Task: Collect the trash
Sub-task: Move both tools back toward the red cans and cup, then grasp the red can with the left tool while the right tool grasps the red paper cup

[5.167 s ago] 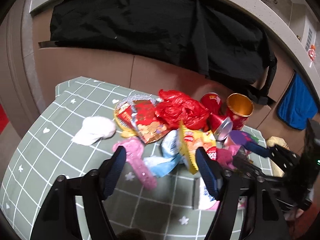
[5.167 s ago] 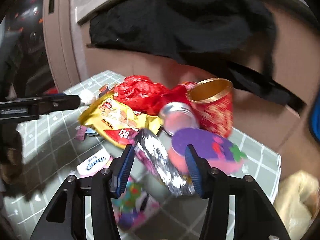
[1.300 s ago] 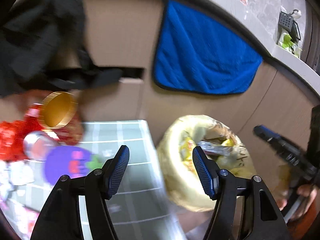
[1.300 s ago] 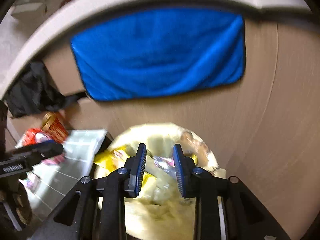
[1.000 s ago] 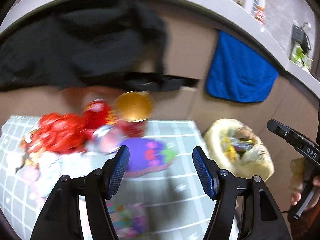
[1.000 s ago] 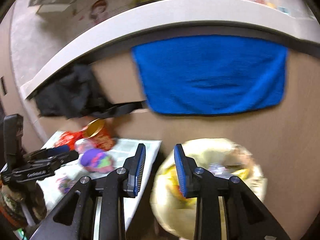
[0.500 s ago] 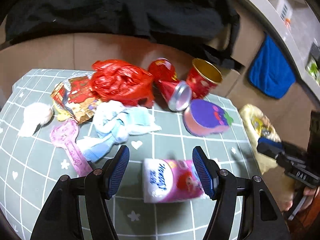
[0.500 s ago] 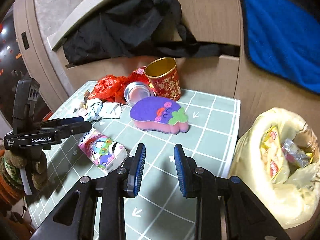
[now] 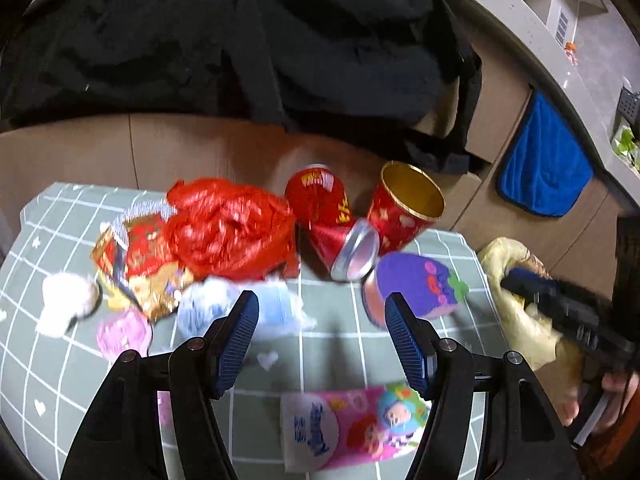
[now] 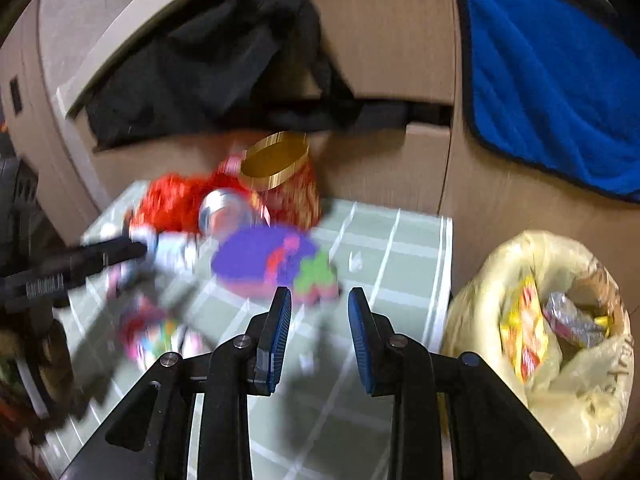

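Observation:
Trash lies on a green checked table (image 9: 328, 356): a red plastic bag (image 9: 228, 228), a red foil wrapper (image 9: 136, 256), a tipped red can (image 9: 340, 240), a red-and-gold cup (image 9: 404, 204), a purple box (image 9: 412, 284), blue-white tissue (image 9: 236, 308) and a pink tissue pack (image 9: 348, 428). My left gripper (image 9: 320, 324) is open and empty above the table, near the tissue. My right gripper (image 10: 320, 320) is open and empty, just in front of the purple box (image 10: 268, 260). A yellow trash bag (image 10: 548, 328) with wrappers inside stands right of the table.
A white wad (image 9: 64, 304) and a pink spoon (image 9: 120, 332) lie at the table's left. A black cloth (image 9: 240, 40) and a blue towel (image 10: 552, 80) hang on the brown cabinet behind. The table's right edge (image 10: 444, 264) borders the trash bag.
Both grippers swung from the trash bag back over the table. In the last half second both moved closer to the pile; the right one now faces the purple box. Both stay open.

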The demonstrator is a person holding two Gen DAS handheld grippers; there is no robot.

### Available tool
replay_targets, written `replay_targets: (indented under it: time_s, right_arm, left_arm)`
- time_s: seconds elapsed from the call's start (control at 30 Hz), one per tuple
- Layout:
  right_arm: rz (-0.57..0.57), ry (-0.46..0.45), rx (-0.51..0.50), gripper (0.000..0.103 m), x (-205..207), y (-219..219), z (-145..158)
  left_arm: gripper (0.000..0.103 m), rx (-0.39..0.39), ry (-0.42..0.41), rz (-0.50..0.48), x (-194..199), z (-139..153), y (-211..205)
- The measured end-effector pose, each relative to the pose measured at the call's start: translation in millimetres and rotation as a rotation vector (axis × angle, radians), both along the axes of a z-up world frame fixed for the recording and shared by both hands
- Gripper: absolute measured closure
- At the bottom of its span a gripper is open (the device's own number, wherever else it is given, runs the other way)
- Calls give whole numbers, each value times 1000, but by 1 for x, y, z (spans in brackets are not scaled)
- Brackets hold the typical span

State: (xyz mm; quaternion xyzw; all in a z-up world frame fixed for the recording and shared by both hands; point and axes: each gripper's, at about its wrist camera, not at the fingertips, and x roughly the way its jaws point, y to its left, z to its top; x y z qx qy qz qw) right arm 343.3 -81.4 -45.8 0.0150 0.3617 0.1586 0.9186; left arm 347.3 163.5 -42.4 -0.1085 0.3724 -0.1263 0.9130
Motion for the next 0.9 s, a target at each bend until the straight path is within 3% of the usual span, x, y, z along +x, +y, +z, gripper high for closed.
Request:
replay_targets:
  time_s: [0.17,0.33,0.37,0.4,0.5,0.73,0.9]
  right_arm:
    - [-14,-50,54,73,58,22,22]
    - [26,15,-10,73,97,50,7]
    - [35,39,-37,78,102,53,0]
    - [39,51,-53,88,103,53,-6]
    - [41,68,-56,97,99,41,-20]
    - [-47,72,30,98,86,-16,-24]
    - [-98,59,59,99,68,-54,-19]
  left_arm:
    - [37,17,-24,-5,19,15,-5]
    - [37,23,-15,-12,37,19,-5]
    - [37,18,-8,-12,40,16,-4]
    - [37,13,-2,-12,41,15,-4]
    - [37,1,22,-26,45,6,-6]
    - [37,-17,52,-38,59,-6,-28]
    - [37,-20,56,72,77,-6,-37]
